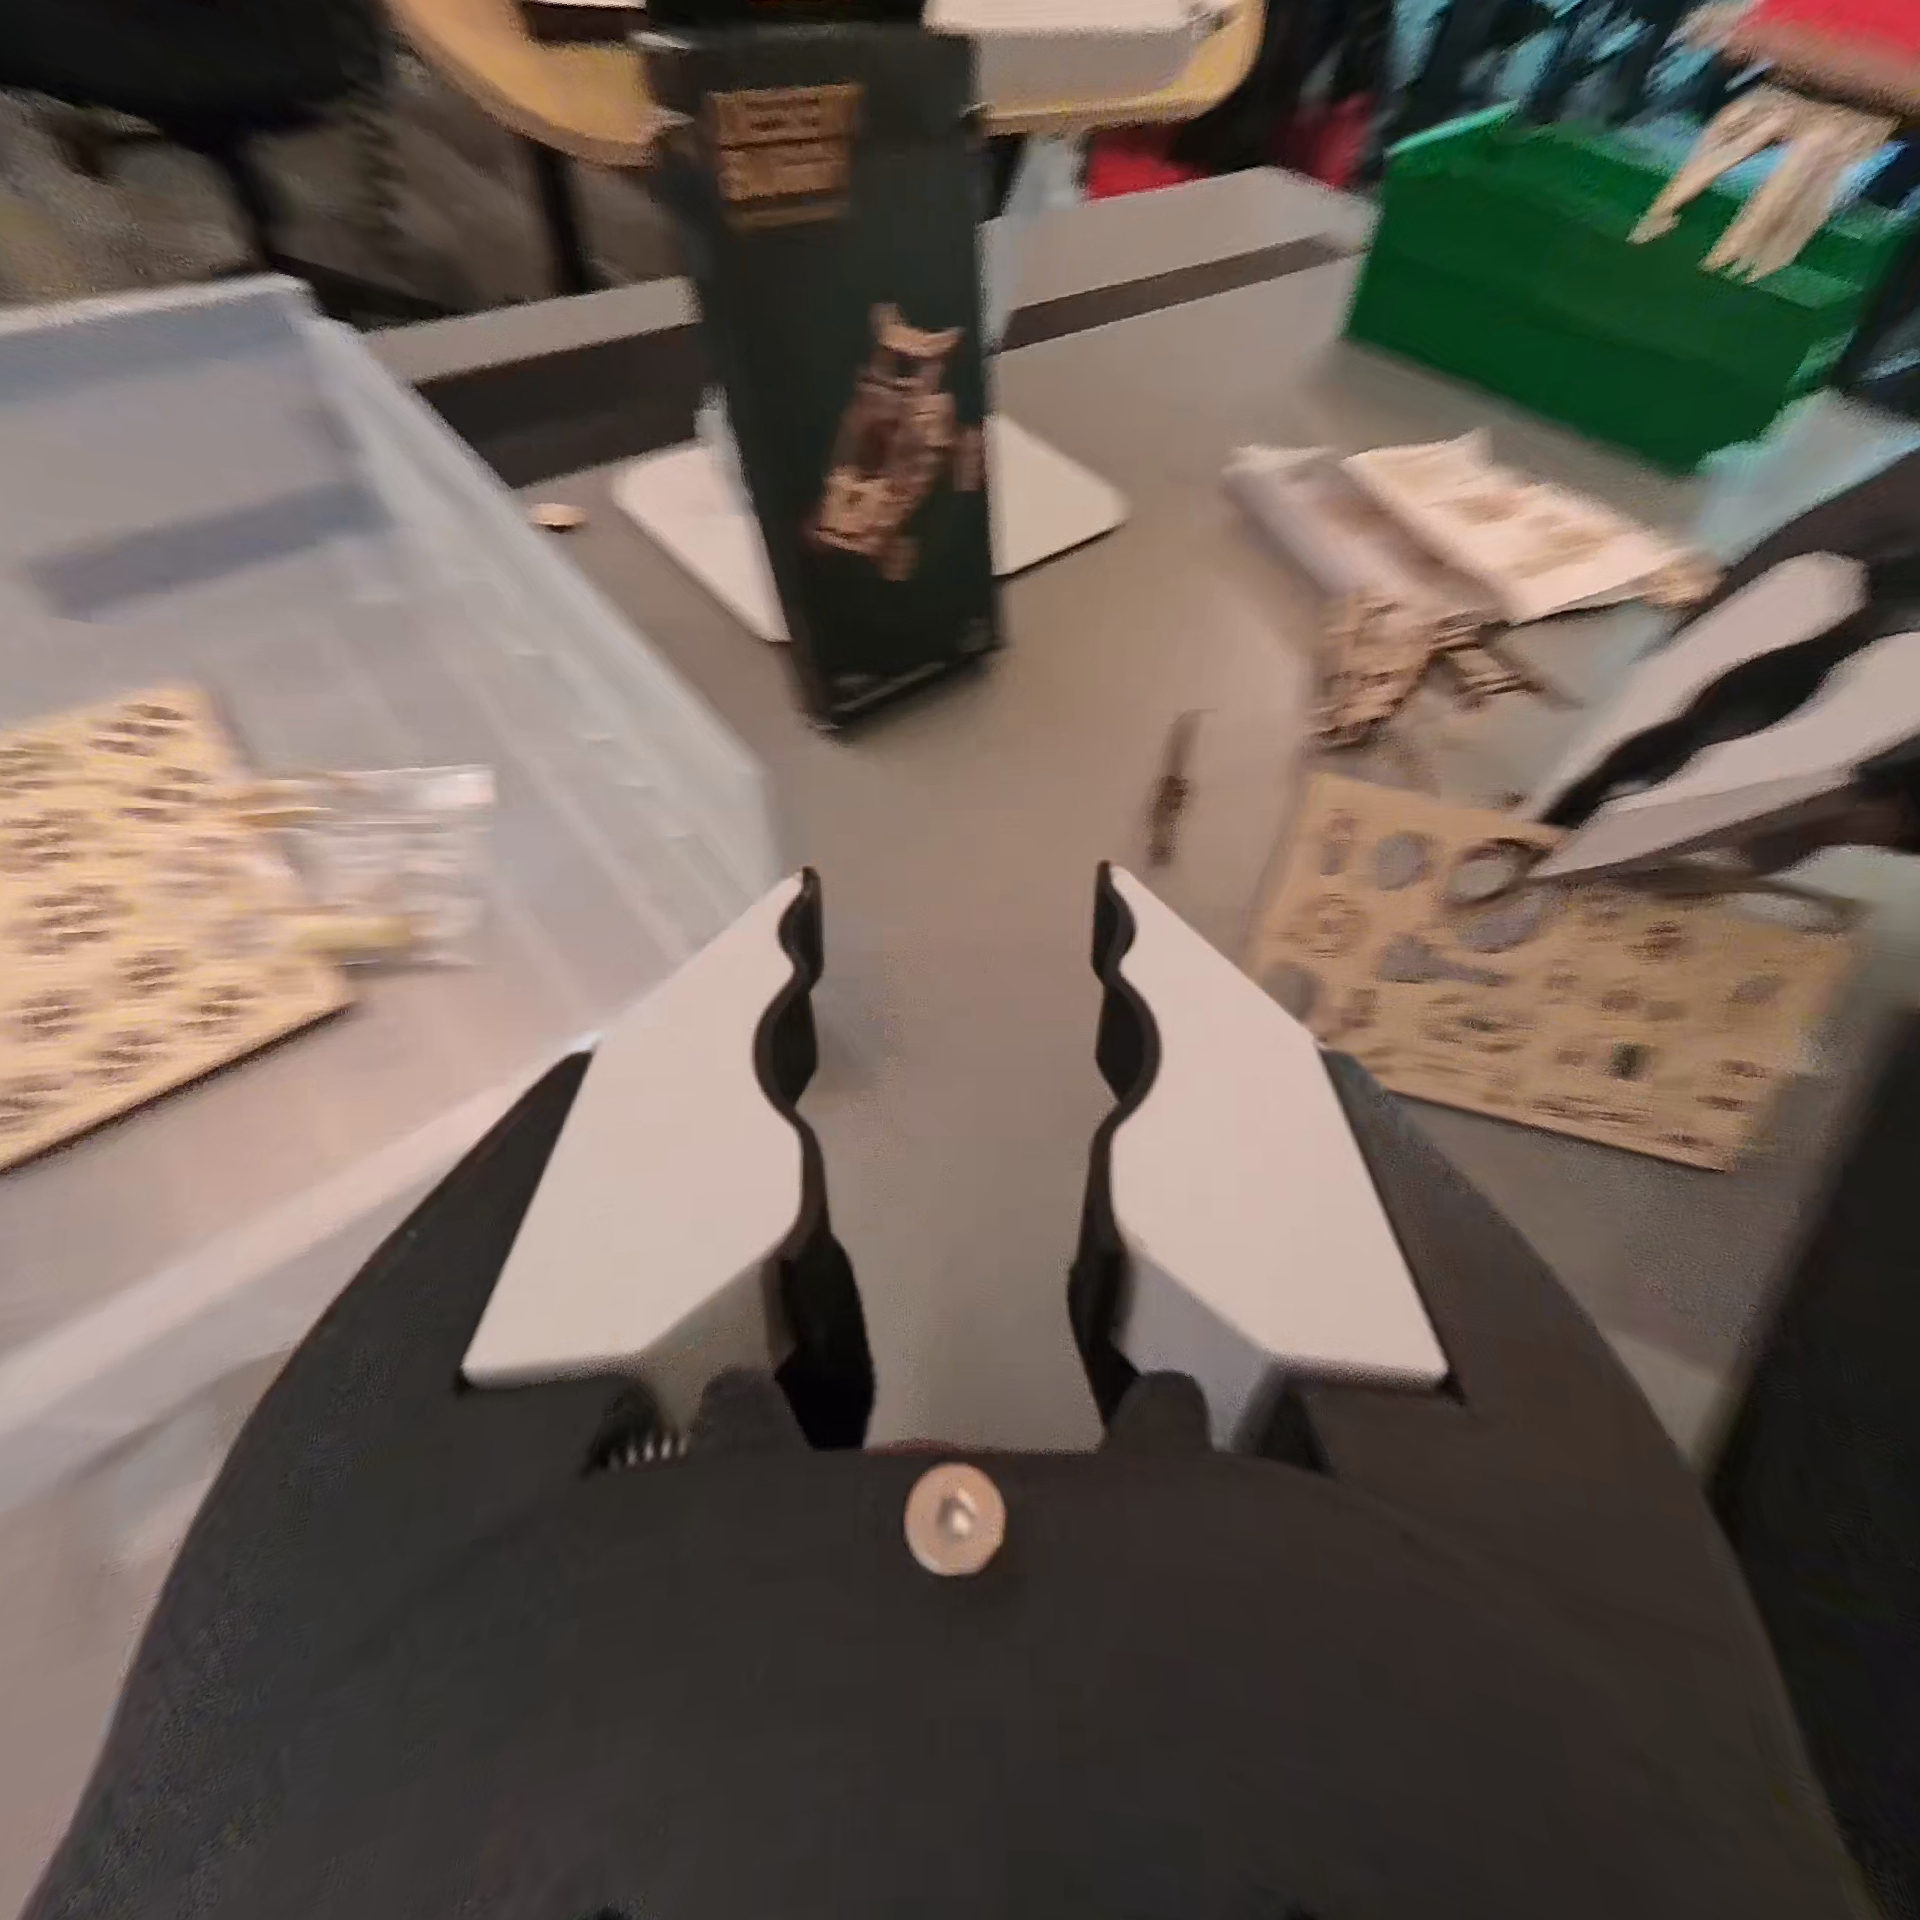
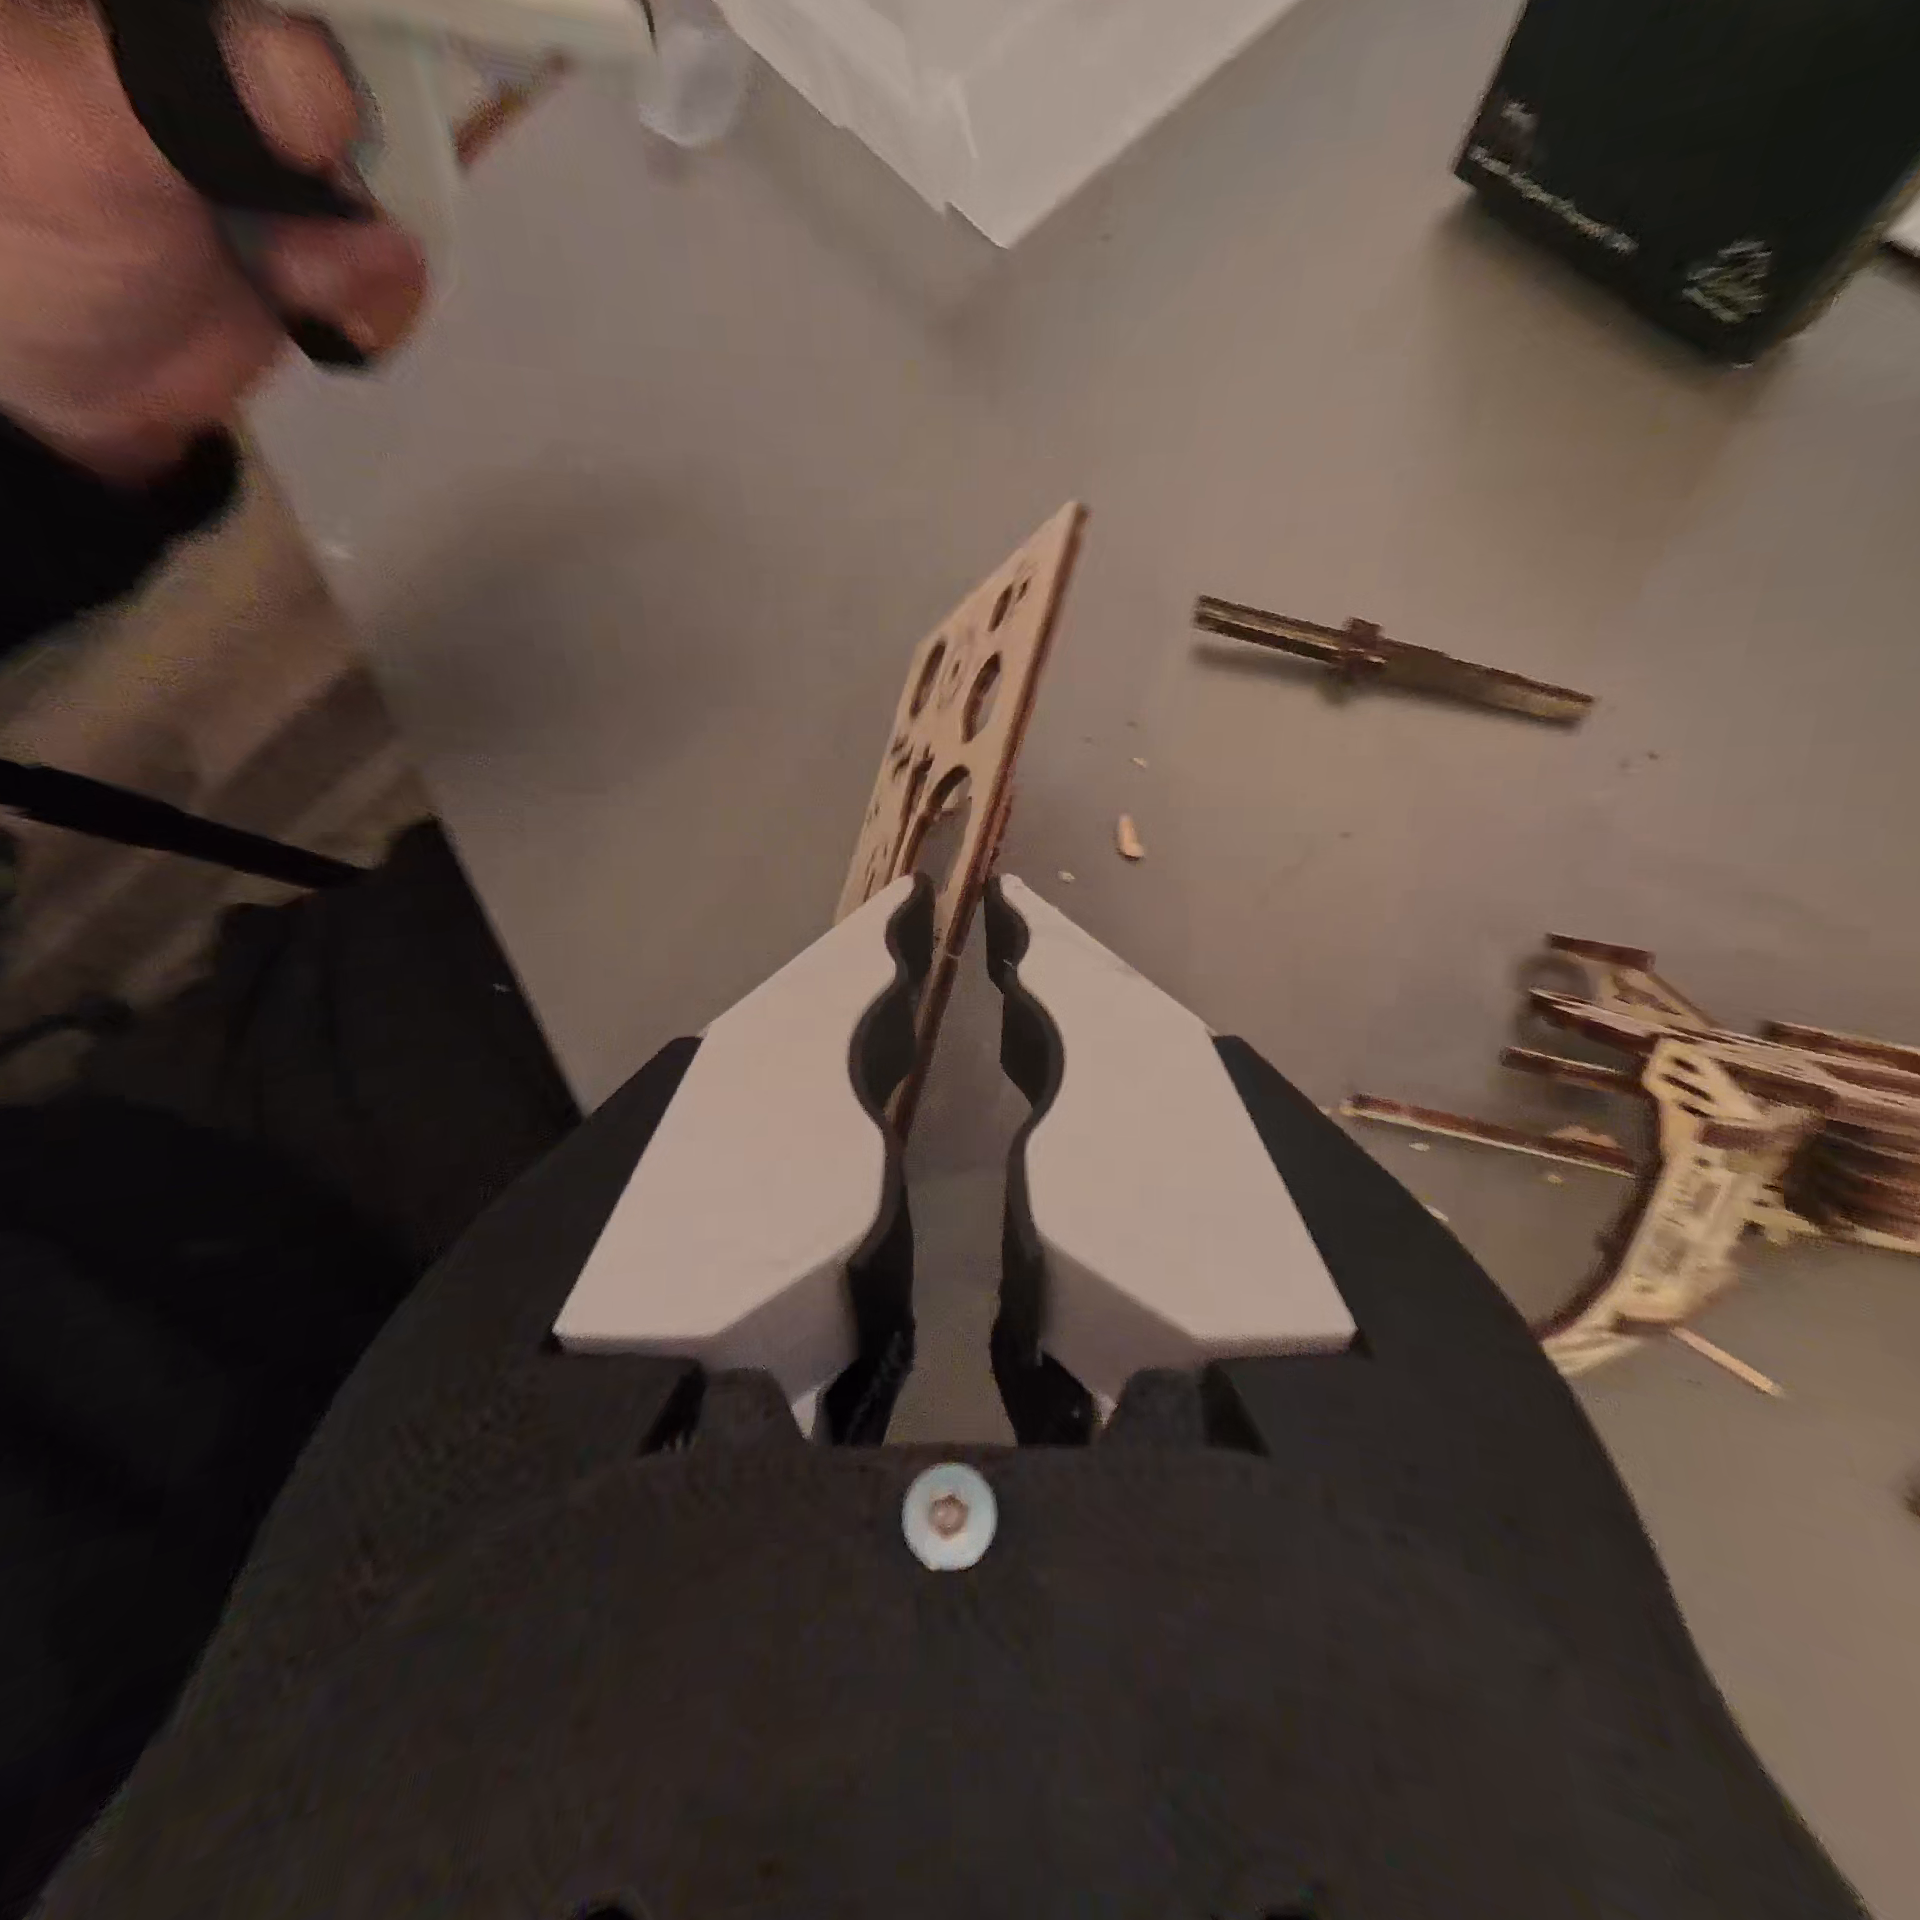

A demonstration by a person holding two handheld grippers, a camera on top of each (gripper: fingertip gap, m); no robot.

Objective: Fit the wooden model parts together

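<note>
Right gripper [image 2: 951, 894] is pinching the punched-out wooden sheet [image 2: 966, 717] on edge; left gripper [image 1: 951, 894] is gaping wide, empty. Half-built model [image 2: 1704, 1132] is waiting at three o'clock, fitting barely underway, I'd say.

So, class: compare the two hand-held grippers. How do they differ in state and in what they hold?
The left hand-held gripper is open, with only bare table showing between its fingers; the right hand-held gripper is shut on a wooden sheet. The left one holds nothing; the right one grips the punched sheet by its edge, tilted up off the table. Both share light wavy fingers on black bodies.
</note>
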